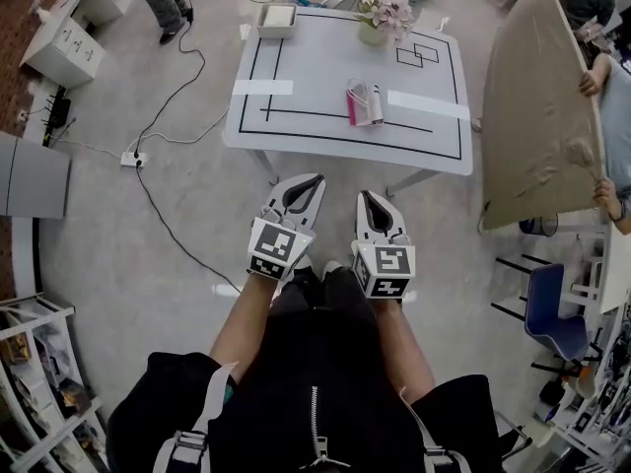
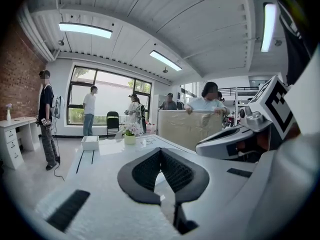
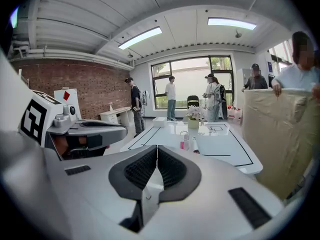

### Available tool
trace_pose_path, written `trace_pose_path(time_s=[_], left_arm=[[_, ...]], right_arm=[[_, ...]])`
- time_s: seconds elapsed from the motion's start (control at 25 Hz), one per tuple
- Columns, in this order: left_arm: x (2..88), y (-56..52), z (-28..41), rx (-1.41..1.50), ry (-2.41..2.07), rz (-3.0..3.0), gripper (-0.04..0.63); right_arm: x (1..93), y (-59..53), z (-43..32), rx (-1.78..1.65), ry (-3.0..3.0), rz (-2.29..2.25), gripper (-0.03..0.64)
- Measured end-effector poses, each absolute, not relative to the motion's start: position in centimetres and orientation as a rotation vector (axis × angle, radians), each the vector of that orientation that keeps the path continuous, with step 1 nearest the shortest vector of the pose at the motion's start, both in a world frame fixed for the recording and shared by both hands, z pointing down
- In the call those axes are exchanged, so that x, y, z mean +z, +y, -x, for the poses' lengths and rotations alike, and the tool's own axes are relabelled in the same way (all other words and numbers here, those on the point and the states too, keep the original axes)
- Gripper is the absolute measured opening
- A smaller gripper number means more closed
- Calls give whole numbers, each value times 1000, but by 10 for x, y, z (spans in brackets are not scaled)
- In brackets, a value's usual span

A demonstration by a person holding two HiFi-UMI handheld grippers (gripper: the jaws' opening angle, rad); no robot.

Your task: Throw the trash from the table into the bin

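The trash (image 1: pixel 363 103), a pink and clear packet with a white tube beside it, lies near the front edge of the white table (image 1: pixel 325 62). In the right gripper view the trash (image 3: pixel 187 142) is ahead, past the jaws. My left gripper (image 1: pixel 315 179) and right gripper (image 1: pixel 365 196) are side by side over the floor, short of the table and pointing at it. Both are shut with nothing between the pads, as the left gripper (image 2: pixel 161 149) and right gripper (image 3: pixel 157 147) show in their own views. I see no bin that I can name for certain.
A white box (image 1: pixel 278 18) and a flower pot (image 1: pixel 383 15) stand at the table's far side. People hold a large tan board (image 1: pixel 537 106) at the right. A cable with a power strip (image 1: pixel 133 158) crosses the floor at the left. A blue chair (image 1: pixel 552 308) stands at the right.
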State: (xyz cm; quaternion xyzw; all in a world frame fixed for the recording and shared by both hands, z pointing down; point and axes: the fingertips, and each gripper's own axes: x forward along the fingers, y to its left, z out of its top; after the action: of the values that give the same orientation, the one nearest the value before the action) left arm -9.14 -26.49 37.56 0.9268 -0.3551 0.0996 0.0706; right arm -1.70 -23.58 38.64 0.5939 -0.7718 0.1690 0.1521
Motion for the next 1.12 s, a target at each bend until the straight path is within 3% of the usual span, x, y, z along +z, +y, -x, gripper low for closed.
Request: trace_pose_path(time_s=[1.12], left_arm=[[426,-422,23,348,-1061,-2674,5]], right_arm=[[448,-423,-41,545,-2216,-1598,12]])
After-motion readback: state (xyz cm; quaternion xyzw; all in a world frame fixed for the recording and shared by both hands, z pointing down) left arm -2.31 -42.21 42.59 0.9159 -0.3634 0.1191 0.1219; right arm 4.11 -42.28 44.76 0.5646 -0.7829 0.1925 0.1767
